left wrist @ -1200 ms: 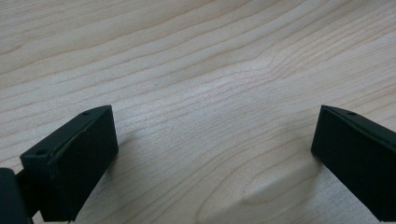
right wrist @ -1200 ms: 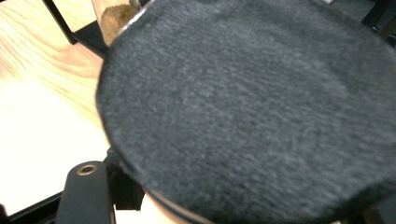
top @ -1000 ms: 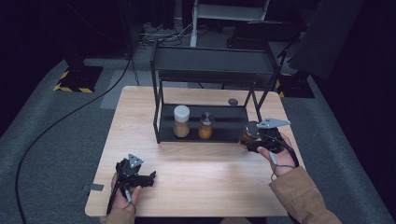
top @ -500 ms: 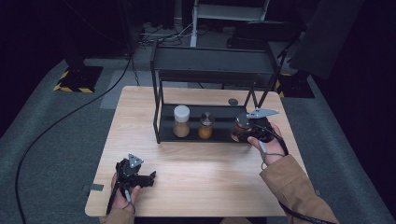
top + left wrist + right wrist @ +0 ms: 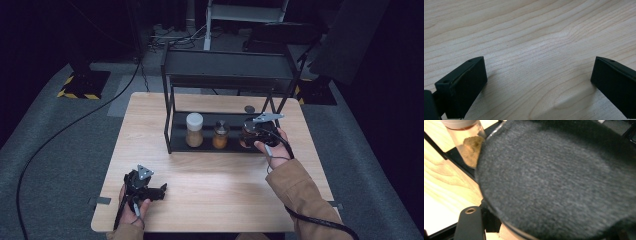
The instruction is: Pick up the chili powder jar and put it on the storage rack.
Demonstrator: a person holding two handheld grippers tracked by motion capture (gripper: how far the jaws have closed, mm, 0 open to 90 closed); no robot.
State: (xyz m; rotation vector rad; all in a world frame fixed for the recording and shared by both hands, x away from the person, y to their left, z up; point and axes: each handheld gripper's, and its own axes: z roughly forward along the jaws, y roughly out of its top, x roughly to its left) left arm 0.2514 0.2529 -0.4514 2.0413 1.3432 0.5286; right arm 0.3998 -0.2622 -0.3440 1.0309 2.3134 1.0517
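A black two-level rack (image 5: 227, 62) stands at the back of the wooden table (image 5: 225, 185). On its lower shelf are a white-lidded jar (image 5: 194, 130) of tan powder and a small amber jar (image 5: 220, 135). My right gripper (image 5: 252, 134) is shut on a dark-lidded jar (image 5: 247, 129) at the right end of that shelf. In the right gripper view the held jar's grey lid (image 5: 559, 182) looms close, with the white-lidded jar (image 5: 466, 140) beyond it. My left gripper (image 5: 160, 192) rests near the front left of the table, open (image 5: 537, 85), with bare wood between its jaws.
A small dark round object (image 5: 249, 109) lies on the table behind the rack's right end. The rack's right post (image 5: 280, 107) stands just beside my right hand. Black cables trail over the grey floor to the left (image 5: 60, 132).
My right hand has carried the dark-lidded jar leftward and slightly down, from beside the rack's right end into its lower shelf. The left gripper has stayed put.
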